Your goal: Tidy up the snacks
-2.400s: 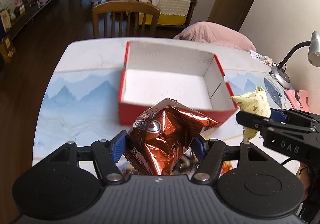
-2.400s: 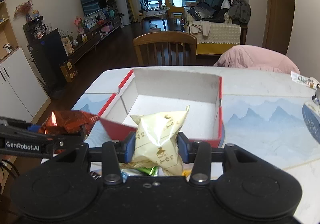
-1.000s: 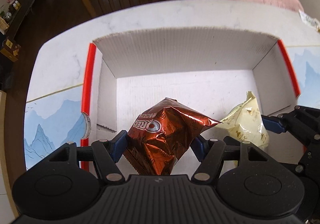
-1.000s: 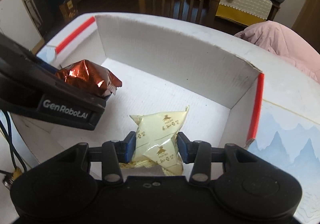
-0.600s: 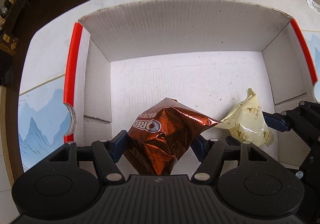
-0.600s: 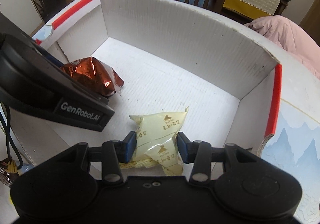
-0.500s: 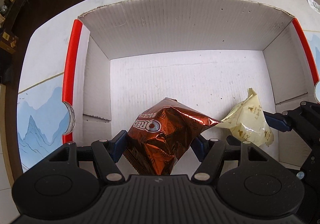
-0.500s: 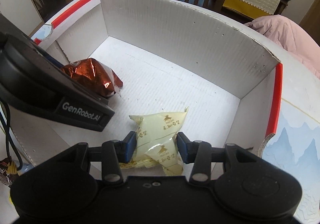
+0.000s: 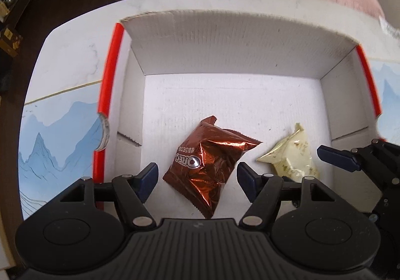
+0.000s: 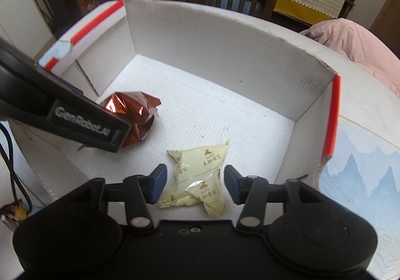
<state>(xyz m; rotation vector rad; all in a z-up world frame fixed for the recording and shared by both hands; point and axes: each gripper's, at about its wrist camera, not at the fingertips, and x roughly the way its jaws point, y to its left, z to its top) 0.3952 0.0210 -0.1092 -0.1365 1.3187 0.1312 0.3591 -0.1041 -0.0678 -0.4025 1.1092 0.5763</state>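
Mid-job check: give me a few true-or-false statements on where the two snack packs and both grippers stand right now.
1. The brown Oreo pack lies on the floor of the white box. True.
2. The left gripper is clamped on the Oreo pack. False: its pads stand clear on both sides.
3. The cream snack pack is outside the box. False: it lies inside, to the right of the Oreo pack.
4. The right gripper has its jaws opening, with the cream pack between them but not pressed. True.
5. The two packs are stacked. False: they lie apart.
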